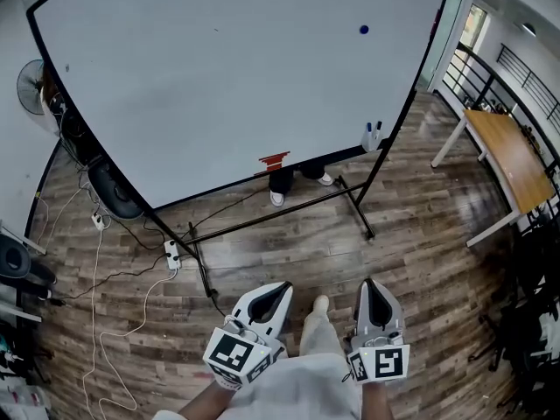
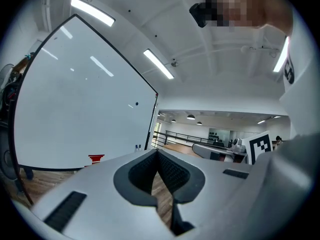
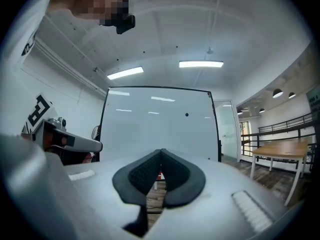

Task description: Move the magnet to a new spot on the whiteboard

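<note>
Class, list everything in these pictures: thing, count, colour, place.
whiteboard: one, white with black frame, on a stand, centre
magnet: one, dark blue, upper right of the whiteboard
small object: one, red, whiteboard's bottom edge
table: one, wooden top, white legs, right side
fan: one, pale, left of the whiteboard
power strip: one, white, floor, lower left
left claw: one, white and black, shut, bottom centre
right claw: one, white and black, shut, bottom centre

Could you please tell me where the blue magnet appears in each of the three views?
Head view: the magnet sits at the upper right of the whiteboard.
Left gripper view: a small dark dot near the board's right edge.
Right gripper view: a dot right of centre, in the board's upper half.
Shared landmark: the whiteboard's black frame.
</note>
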`<state>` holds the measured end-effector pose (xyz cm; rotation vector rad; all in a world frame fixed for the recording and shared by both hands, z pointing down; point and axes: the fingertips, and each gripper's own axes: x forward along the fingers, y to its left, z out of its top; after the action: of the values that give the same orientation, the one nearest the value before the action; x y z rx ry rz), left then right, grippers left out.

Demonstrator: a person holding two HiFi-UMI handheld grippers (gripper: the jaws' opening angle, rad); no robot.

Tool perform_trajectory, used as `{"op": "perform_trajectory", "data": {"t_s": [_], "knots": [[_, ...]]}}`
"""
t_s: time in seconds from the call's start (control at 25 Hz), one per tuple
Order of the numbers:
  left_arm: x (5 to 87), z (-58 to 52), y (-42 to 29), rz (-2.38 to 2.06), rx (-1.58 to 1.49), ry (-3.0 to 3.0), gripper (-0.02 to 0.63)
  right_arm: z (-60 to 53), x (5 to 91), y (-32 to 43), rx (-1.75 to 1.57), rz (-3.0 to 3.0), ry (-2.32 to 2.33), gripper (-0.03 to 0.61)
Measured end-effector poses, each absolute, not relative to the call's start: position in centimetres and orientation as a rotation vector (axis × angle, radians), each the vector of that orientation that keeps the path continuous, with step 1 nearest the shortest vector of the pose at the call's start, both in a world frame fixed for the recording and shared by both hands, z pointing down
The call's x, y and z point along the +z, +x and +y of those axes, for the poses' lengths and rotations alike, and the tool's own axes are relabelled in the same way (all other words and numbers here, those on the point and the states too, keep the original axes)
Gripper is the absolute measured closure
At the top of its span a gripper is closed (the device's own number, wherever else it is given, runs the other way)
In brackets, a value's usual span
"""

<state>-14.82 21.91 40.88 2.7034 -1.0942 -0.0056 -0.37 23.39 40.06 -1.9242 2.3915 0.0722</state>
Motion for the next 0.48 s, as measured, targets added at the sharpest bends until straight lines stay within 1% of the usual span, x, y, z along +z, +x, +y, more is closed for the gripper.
{"op": "perform_trajectory", "data": {"t_s": [0.2, 0.48], "knots": [[41.5, 18.7, -14.5, -1.116, 0.013, 2.693, 0.614, 20.0, 40.1, 0.2, 0.087, 2.393, -1.899, 0.580], [42.1, 11.4, -11.0, -1.144, 0.052, 2.694, 0.614, 12.1, 40.9, 3.5, 0.066, 2.397, -1.850, 0.580]]}}
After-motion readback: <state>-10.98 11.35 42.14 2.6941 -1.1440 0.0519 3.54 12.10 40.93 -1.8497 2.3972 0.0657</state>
